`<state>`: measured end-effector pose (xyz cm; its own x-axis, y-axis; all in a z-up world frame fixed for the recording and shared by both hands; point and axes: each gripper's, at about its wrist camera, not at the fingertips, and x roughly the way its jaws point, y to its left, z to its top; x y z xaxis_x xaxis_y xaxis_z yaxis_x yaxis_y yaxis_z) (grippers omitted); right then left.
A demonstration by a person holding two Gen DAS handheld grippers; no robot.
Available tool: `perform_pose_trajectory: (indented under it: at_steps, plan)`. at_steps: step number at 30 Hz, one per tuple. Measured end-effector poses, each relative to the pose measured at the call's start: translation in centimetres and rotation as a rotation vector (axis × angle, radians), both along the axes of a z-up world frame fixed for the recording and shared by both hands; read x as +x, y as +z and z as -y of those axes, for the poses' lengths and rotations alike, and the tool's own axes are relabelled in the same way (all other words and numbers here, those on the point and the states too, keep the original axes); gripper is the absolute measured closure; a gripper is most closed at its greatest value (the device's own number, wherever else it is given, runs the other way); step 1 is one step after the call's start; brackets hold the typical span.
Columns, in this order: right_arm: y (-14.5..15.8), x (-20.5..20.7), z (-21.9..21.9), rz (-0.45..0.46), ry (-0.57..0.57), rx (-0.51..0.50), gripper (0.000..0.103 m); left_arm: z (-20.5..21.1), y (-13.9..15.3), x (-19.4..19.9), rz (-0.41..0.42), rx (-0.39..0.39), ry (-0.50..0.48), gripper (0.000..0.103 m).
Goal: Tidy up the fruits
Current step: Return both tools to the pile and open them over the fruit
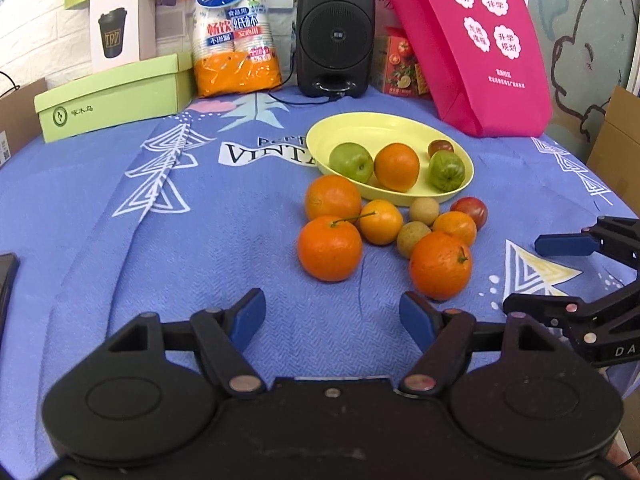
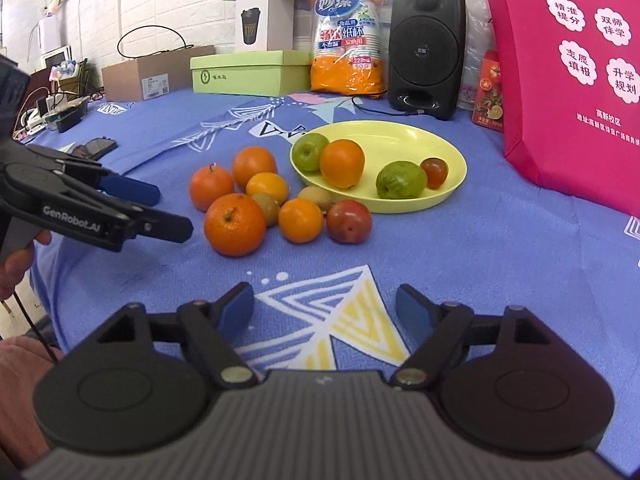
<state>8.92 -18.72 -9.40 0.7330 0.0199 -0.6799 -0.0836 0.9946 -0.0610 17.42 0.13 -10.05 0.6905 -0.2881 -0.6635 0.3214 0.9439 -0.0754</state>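
A yellow plate (image 1: 400, 125) (image 2: 448, 148) on the blue tablecloth holds a green apple (image 1: 351, 162), an orange (image 1: 397, 167), a green guava (image 1: 446, 170) and a small dark tomato (image 1: 440, 147). In front of it lies a cluster of several oranges (image 1: 329, 248) (image 2: 235, 224), two brownish round fruits (image 1: 424, 211) and a red tomato (image 2: 349, 221). My left gripper (image 1: 332, 316) (image 2: 170, 212) stands open just short of the nearest oranges, nothing between its blue pads. To the right of the cluster, my right gripper (image 2: 325, 307) (image 1: 524, 272) is open over the cloth and holds nothing.
Along the back stand a green box (image 1: 116, 96), an orange pack of paper cups (image 1: 234, 36), a black speaker (image 1: 335, 28) with its cable, and a pink bag (image 1: 476, 44). A dark phone (image 2: 98, 146) lies at the left. A cardboard box (image 2: 144, 76) sits beyond the table edge.
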Motion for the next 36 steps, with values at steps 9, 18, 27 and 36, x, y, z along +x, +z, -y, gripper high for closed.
perform_pose_trajectory:
  at_steps: [9, 18, 27, 36]
  plan:
    - [-0.2, 0.7, 0.1, -0.003, 0.007, -0.006, 0.019, 1.0, -0.3, 2.1, -0.005, 0.004, -0.018, 0.028]
    - [-0.2, 1.7, 0.3, -0.011, 0.032, -0.01, 0.02, 1.3, -0.2, 4.5, -0.017, -0.043, -0.022, 0.028]
    - [0.1, 4.7, 1.1, -0.033, 0.037, -0.066, 0.048, 1.3, -0.6, 4.9, -0.004, -0.044, -0.039, 0.037]
    - [-0.6, 7.0, 1.4, -0.037, 0.054, -0.048, 0.058, 1.3, -0.9, 5.1, 0.004, -0.056, -0.053, 0.044]
